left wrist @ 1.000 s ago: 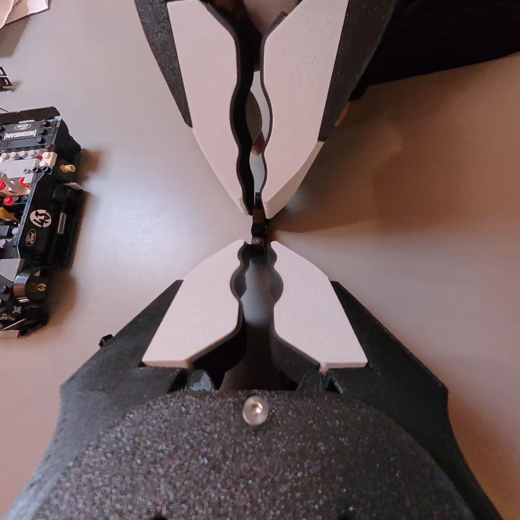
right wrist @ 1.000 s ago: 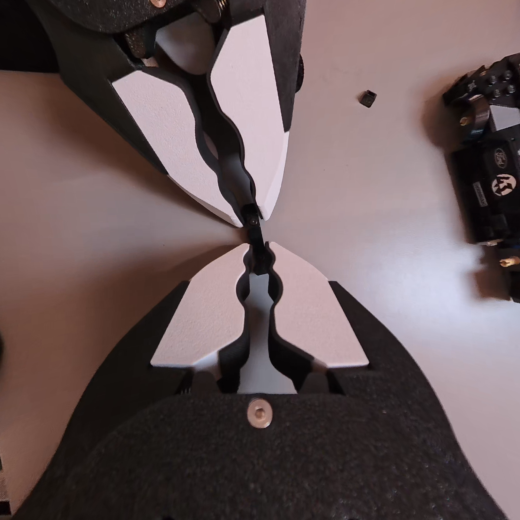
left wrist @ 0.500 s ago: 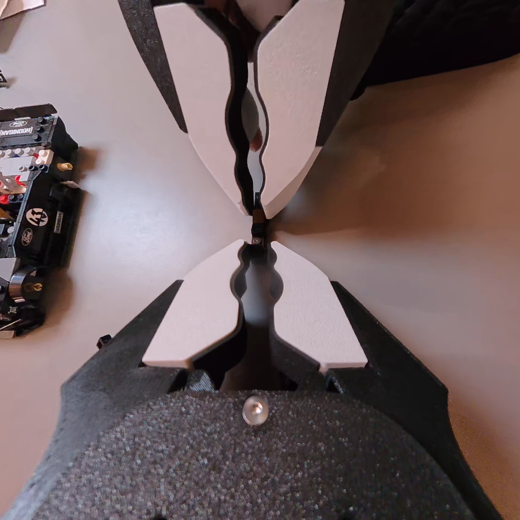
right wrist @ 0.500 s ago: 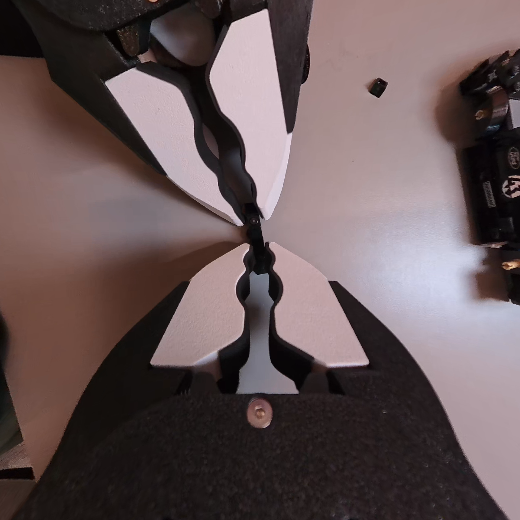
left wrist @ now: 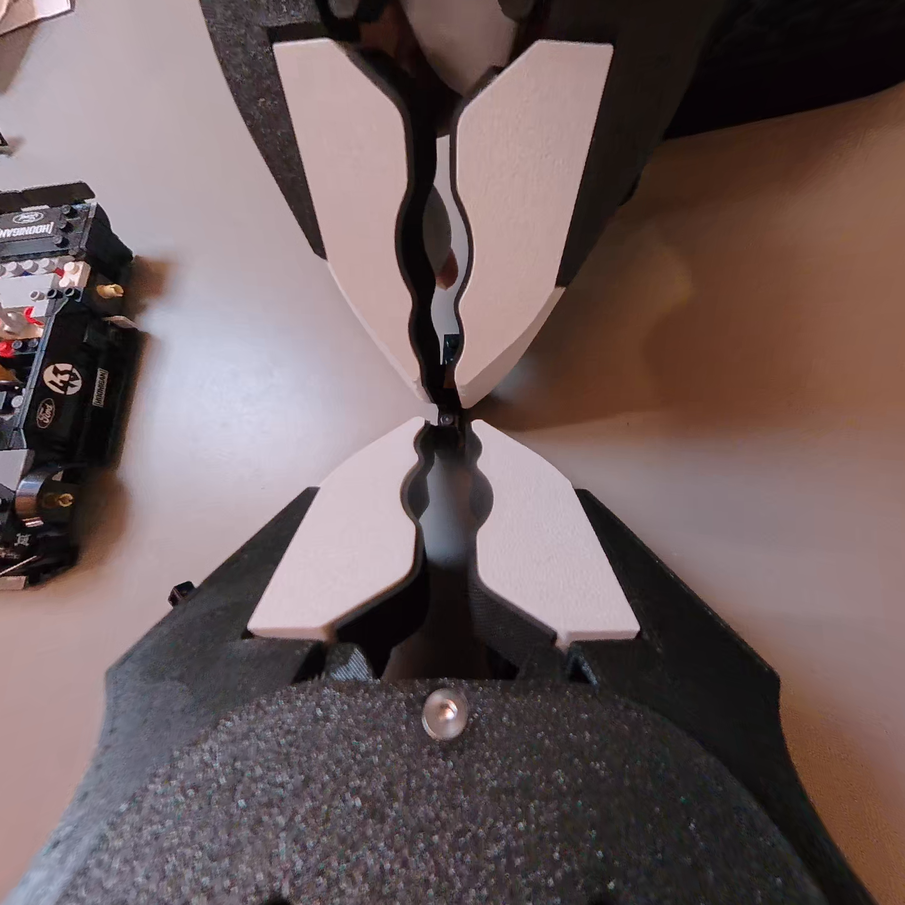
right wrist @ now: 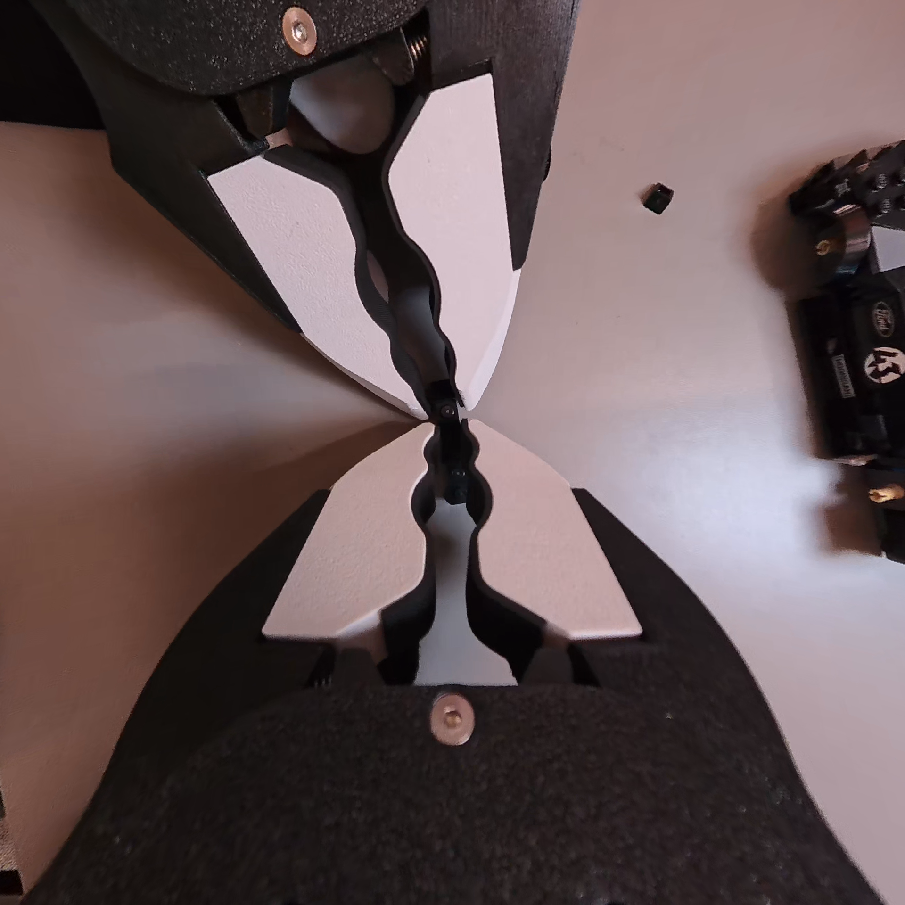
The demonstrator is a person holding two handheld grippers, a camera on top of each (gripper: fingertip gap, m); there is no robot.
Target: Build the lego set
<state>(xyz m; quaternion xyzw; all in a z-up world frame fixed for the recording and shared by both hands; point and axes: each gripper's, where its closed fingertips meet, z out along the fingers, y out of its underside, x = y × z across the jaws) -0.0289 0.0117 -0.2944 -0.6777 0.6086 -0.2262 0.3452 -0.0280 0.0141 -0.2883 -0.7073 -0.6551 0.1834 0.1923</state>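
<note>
In my left view, my left gripper (left wrist: 446, 425) is pinched shut on a tiny black piece (left wrist: 446, 419), and my right gripper (left wrist: 443, 387) comes in from the top, tip to tip with it, shut on its own black bit (left wrist: 449, 348). I think I am pushing the two bits together, so I should hold both straight in one line and press slowly, or a bit may twist and pop out. The car (left wrist: 46, 372) sits on the table (left wrist: 734, 440) well off to the left. In my right view, my right gripper (right wrist: 451, 431) is closed on a thin black bit (right wrist: 455, 470) that runs back between my fingers. The tiny piece (right wrist: 444, 410) sits right at the tips of my left gripper (right wrist: 443, 409) above. A loose black piece (right wrist: 657, 375) lies near the car (right wrist: 862, 382) on the right.
</note>
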